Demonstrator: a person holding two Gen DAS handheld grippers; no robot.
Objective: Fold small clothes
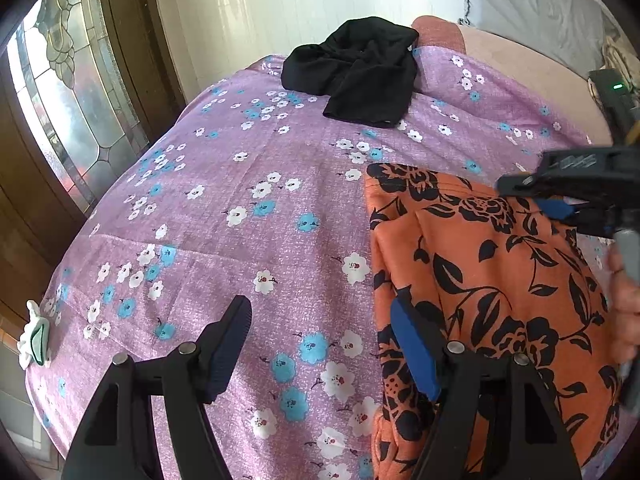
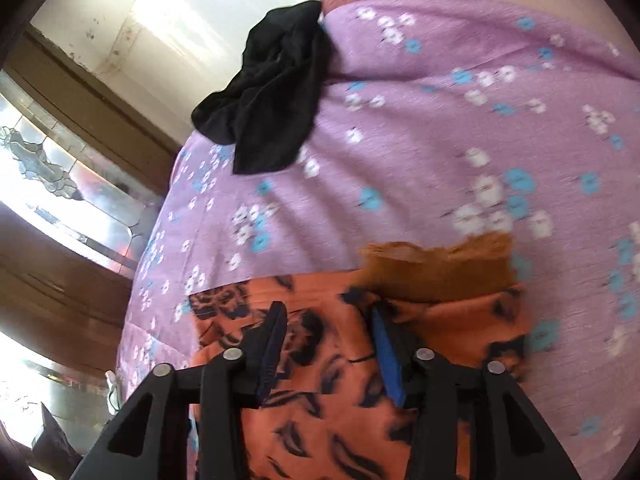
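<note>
While daylight pours through a leaded-glass window set in dark wood framing, a bed covered in a lilac bedspread printed with white and blue flowers takes up most of both views. Pale wall panelling rises behind it, a grey pillow lies at the far right corner, and a strip of plain pinkish sheet shows past the bedspread's far edge.

Two garments lie on the bed. One orange garment with a black floral print is spread flat on the near right side, and in the right wrist view a rust-brown band runs along its far edge. One black garment sits crumpled near the far edge, well apart from the orange one. A small white and green object rests at the bed's left edge.

Two grippers are in view. The left gripper hovers with its fingers released and spread wide, one over the bare bedspread, the other over the orange garment's left edge, grasping nothing. The right gripper, blurred, stands over the orange garment with its fingers parted and nothing pinched between them. A person's hand shows at the right edge of the left wrist view.
</note>
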